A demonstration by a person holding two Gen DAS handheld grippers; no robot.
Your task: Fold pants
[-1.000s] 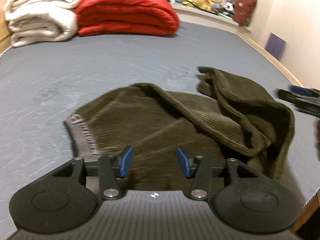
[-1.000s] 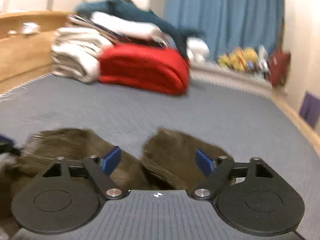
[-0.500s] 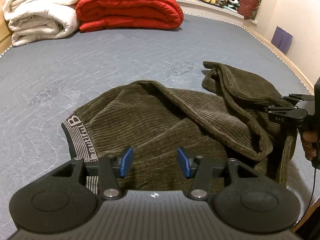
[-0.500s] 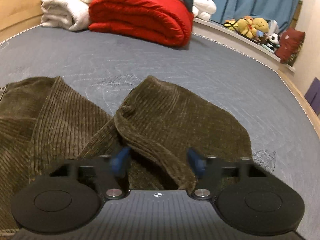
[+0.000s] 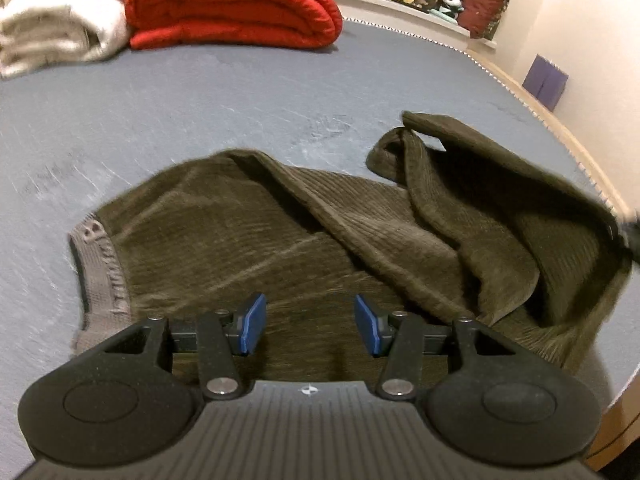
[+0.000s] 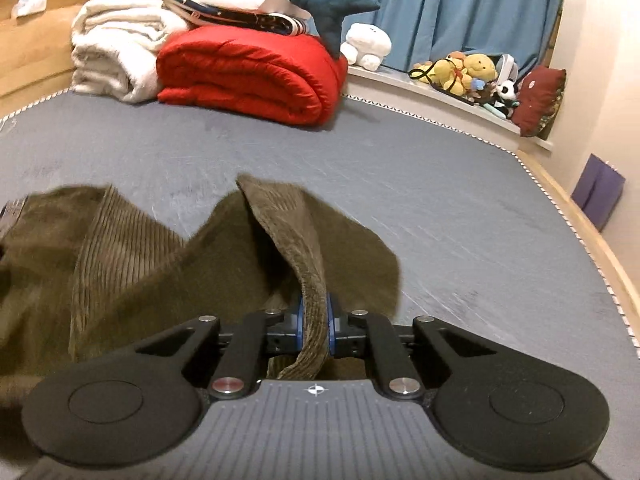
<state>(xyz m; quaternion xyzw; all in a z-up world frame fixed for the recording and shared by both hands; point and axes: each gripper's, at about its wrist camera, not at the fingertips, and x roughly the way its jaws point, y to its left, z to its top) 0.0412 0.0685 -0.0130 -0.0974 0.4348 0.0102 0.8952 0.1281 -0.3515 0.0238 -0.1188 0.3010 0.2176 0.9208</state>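
Right wrist view: right gripper [image 6: 314,320] clamps a raised fold of the pants [image 6: 160,264].
Left gripper [image 5: 310,324]: jaws apart above pants.
Pants: olive ribbed corduroy, rumpled on grey mattress [image 5: 200,92].

black left gripper [image 5: 310,324], blue pads [image 5: 253,323], silver screws.

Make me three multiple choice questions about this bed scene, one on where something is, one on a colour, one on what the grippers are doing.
1. Where does the red folded quilt lie?
A. at the far end of the grey mattress
B. on the floor
C. on the window ledge

2. What colour are the corduroy pants?
A. blue
B. olive brown
C. white

3. Which gripper pinches fabric?
A. left gripper
B. right gripper
C. neither

Answers: 1 A, it sits beside the white blanket; 2 B, the ribbed cloth is olive; 3 B, its pads clamp a fold while the left is open.
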